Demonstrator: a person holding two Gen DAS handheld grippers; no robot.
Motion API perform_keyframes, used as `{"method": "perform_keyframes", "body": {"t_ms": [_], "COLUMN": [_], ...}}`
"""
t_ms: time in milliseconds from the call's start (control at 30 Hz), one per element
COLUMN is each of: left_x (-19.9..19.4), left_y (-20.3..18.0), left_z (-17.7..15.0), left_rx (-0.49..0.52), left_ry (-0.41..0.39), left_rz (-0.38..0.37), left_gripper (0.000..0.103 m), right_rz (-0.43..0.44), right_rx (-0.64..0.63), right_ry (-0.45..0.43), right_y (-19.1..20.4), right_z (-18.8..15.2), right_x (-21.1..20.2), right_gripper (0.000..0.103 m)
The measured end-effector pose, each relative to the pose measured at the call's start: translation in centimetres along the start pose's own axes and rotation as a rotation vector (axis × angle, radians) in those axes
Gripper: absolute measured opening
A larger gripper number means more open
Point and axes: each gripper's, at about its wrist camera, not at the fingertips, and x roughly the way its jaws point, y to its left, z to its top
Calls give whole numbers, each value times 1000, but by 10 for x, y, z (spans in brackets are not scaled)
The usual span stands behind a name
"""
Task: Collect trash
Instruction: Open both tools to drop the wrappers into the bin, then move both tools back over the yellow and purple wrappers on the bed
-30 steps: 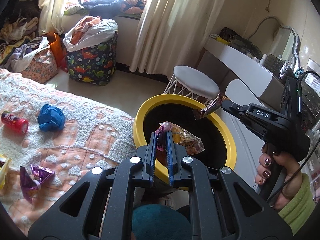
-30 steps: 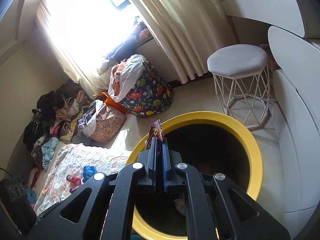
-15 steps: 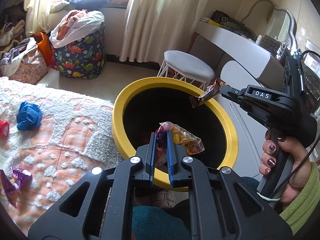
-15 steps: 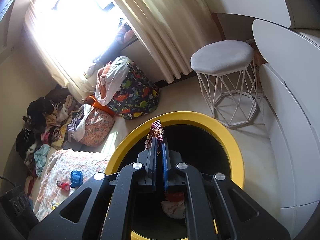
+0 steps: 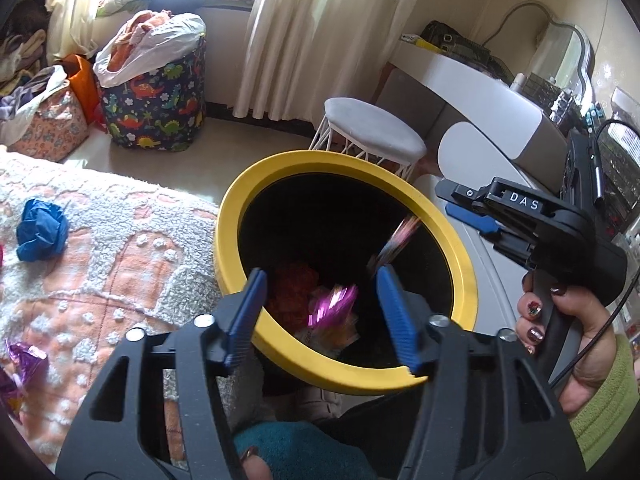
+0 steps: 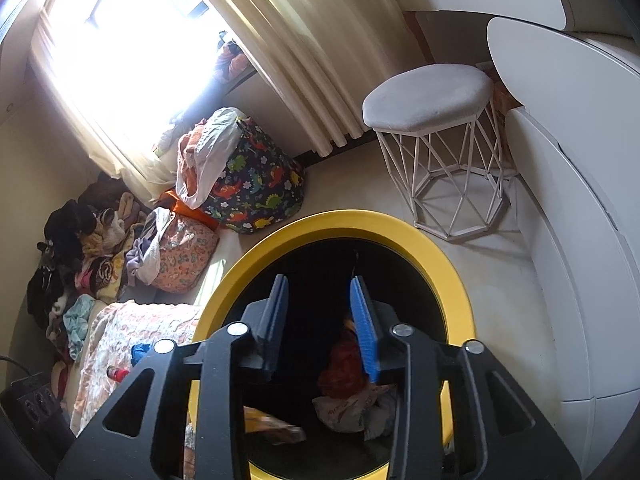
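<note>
Yellow-rimmed round black trash bin (image 5: 460, 256) fills the middle of both wrist views, its mouth open toward the cameras. Inside it lie crumpled wrappers: a shiny magenta foil wrapper (image 5: 334, 306), blurred, just below the left gripper's blue pads, and a second striped brownish wrapper (image 5: 394, 244), also blurred, in the air inside the bin's right wall. At the bin's bottom the right wrist view shows a red crumpled piece (image 6: 344, 364) and pale paper scraps (image 6: 352, 408).

The left gripper (image 5: 324, 300) stands over the near rim with its jaws wide apart, having just been opening; nothing is pressed between the pads. The right gripper (image 5: 460, 204), black and marked DAS, reaches in from the right, held by a hand (image 5: 568, 340) with painted nails and a green sleeve; its jaws have likewise just been opening and stand partly apart with nothing gripped.

Left of the bin is a peach and white tufted blanket (image 5: 100, 240). On it lie a crumpled blue paper ball (image 5: 40, 232) and, at the near left edge, a purple foil wrapper (image 5: 20, 364). Beyond the bin stands a white wire-frame stool with a grey seat (image 5: 372, 132), and farther left a dinosaur-print fabric hamper (image 5: 156, 100) stuffed with clothes.
</note>
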Motion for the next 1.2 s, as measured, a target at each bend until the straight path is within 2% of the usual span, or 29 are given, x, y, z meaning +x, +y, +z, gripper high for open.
{"method": "perform_keyframes", "body": {"t_ms": [33, 67, 100, 200, 267, 400, 667, 1200], "left_x": [-2, -4, -6, -15, -21, -36, -64, -107], "left_y": [1, 2, 3, 8, 12, 16, 30, 68], "left_z": [0, 0, 0, 0, 0, -1, 1, 0], "left_rx": [-3, -6, -12, -37, -45, -42, -61, -119], "left_ry": [-4, -11, -22, -42, -56, -104, -173, -270], "left_rz": [10, 22, 29, 37, 55, 123, 217, 338], "left_gripper": [68, 75, 84, 92, 92, 92, 92, 92], "right_rz": [-1, -1, 2, 7, 7, 22, 64, 163], "right_rx": [-3, -6, -8, -15, -29, -39, -101, -243], "right_ry": [2, 4, 5, 4, 4, 7, 22, 65], "right_y": [1, 3, 4, 8, 12, 20, 45, 107], "right_z": [0, -1, -1, -2, -3, -5, -12, -38], "right_x": [0, 0, 0, 0, 0, 0, -1, -7], "right_gripper": [38, 39, 45, 51, 52, 60, 67, 75]}}
